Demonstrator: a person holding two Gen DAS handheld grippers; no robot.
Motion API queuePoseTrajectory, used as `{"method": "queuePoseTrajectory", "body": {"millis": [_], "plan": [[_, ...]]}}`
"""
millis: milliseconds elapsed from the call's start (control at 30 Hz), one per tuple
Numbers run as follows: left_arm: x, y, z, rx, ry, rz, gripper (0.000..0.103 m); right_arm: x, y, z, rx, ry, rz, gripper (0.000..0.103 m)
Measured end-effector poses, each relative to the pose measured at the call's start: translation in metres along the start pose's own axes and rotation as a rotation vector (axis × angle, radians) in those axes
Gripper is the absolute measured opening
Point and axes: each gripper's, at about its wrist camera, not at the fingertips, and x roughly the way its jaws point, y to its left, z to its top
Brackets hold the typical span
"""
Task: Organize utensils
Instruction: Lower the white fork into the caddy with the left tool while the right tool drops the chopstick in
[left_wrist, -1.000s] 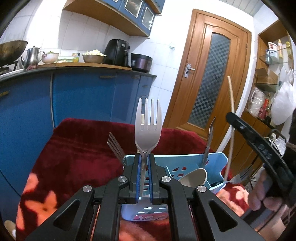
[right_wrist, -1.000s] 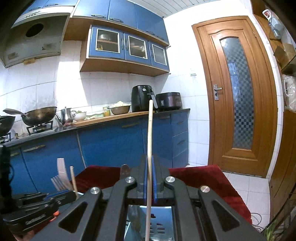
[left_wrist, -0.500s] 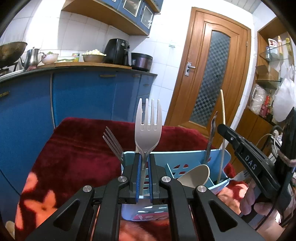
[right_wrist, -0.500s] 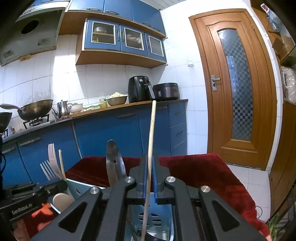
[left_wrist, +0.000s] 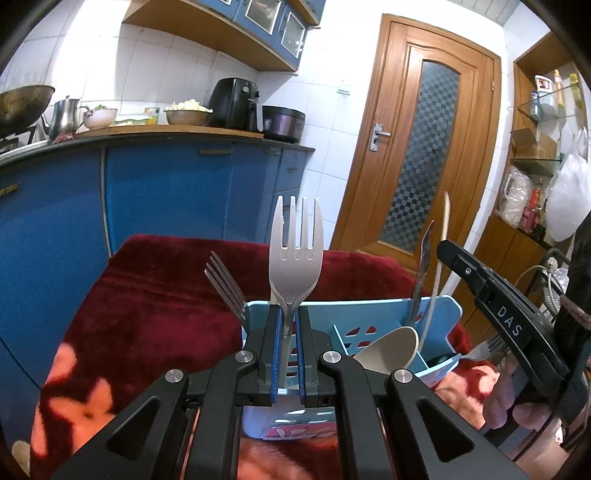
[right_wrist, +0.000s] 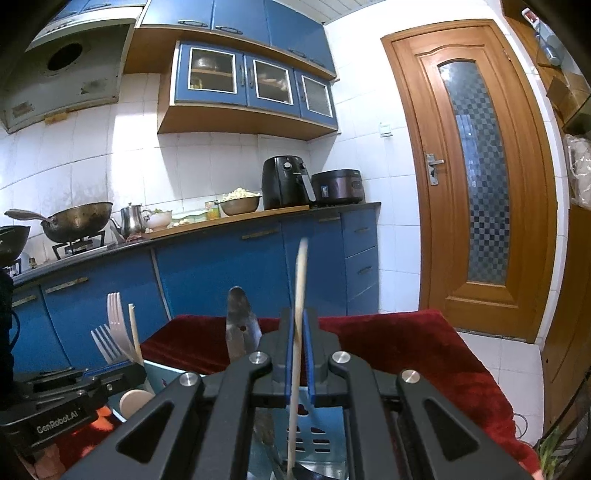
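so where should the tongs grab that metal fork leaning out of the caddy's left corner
Grip the metal fork on its neck just below the tines, coming from above and the left. Its handle is buried in the blue caddy, and it tilts left, away from the white plastic fork.

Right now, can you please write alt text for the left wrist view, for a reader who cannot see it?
The left gripper is shut on an upright beige plastic fork above a light blue utensil caddy on a red blanket. The right gripper enters at right, holding a chopstick.
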Motion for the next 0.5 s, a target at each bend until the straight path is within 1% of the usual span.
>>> {"method": "queuePoseTrajectory", "body": {"millis": [167,233,267,333,500], "plan": [[0.000,-0.001,0.001,-0.001,0.006,0.005,0.007,-0.003,0.001,-0.004,0.004,0.015,0.014,0.008],[0.000,-0.002,0.001,0.000,0.008,0.004,0.008,-0.006,0.001,-0.004,0.015,0.019,0.027,0.016],[-0.001,-0.002,0.001,-0.002,0.010,0.000,0.010,-0.008,0.000,-0.004,0.024,0.017,0.032,0.023],[-0.001,-0.003,0.002,-0.009,0.018,-0.013,0.013,-0.011,0.000,-0.004,0.037,0.014,0.041,0.024],[-0.004,-0.006,0.002,-0.001,0.039,-0.011,0.018,-0.024,0.001,0.000,0.051,0.006,0.046,0.024]]}}
